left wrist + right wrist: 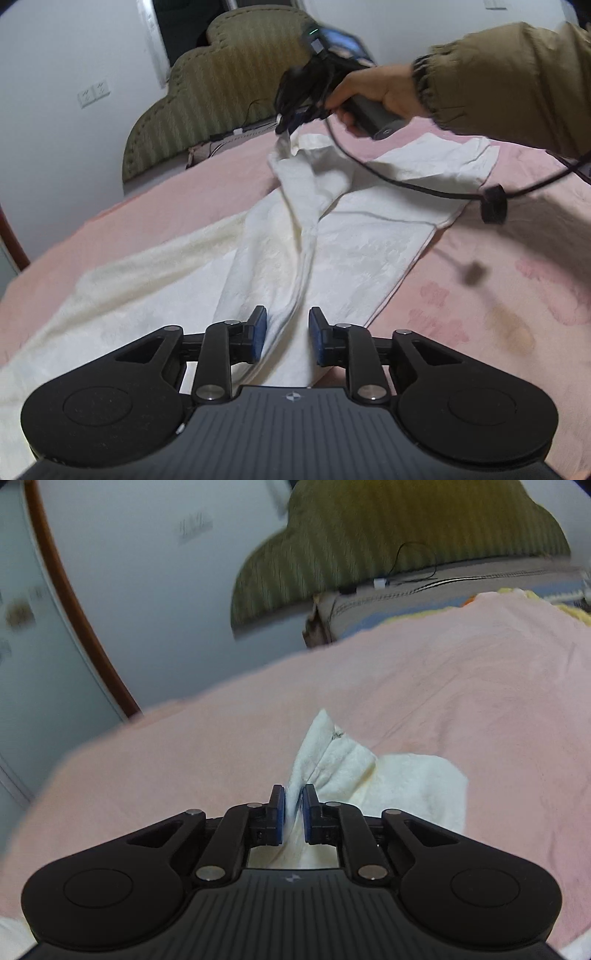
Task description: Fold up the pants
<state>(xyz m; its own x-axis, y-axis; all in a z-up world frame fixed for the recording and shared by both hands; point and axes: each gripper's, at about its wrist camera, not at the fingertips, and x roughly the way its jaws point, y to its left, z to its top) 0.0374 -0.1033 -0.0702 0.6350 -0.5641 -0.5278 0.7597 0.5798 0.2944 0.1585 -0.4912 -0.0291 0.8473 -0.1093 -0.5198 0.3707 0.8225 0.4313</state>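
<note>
On the pink bed (pixel 155 192) by a green headboard (pixel 221 85), right gripper (pixel 293 814) jaws pinch white pants (pixel 295 236); left gripper (pixel 287 338) jaws parted.

White pants (pixel 295 236) spread on pink bed, one end lifted.

White textured cloth pants (pixel 280 236) cut off at lower left edge; black cable-tethered right gripper (pixel 291 114) blurred, fingertips indistinct. Olive padded sleeve (pixel 517 81) cropped at right. Grey wall switch plate (pixel 195 526) smeared.
</note>
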